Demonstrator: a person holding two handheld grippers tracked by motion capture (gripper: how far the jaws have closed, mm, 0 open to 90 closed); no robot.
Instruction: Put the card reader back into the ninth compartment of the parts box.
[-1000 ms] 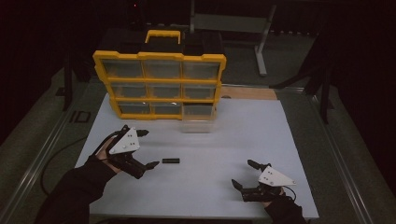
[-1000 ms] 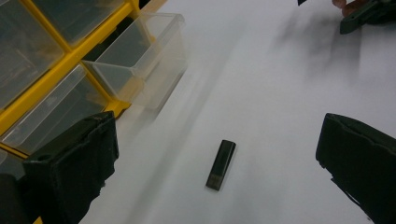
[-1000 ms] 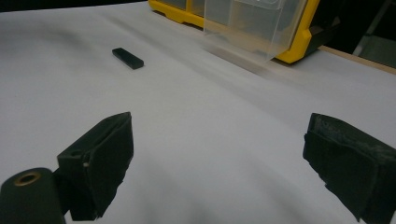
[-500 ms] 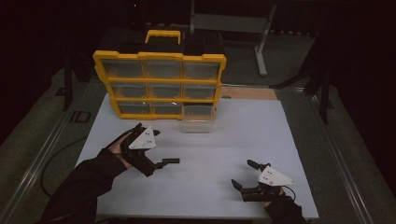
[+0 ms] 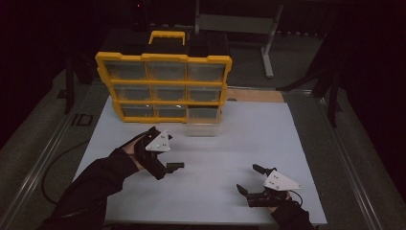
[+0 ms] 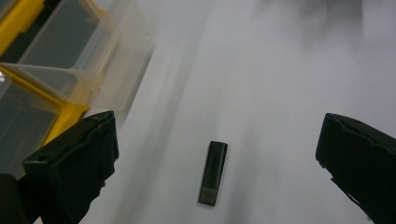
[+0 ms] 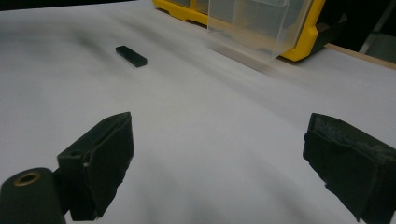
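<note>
We are holding the left gripper, jaws wide and empty, over the small black stick lying on the white table, presumably to grip it, while the right gripper is resting apart, equally open.

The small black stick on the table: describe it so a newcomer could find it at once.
Start at the yellow organizer at the back of the white table. In front lies the small black stick, flat between the left gripper's open jaws. It's the only loose dark item.

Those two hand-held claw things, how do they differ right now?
The left gripper hangs over the small black stick, which lies between its jaws untouched; the right gripper has only bare white table between its jaws. The left sits nearer the yellow drawer cabinet. Both are open.
</note>
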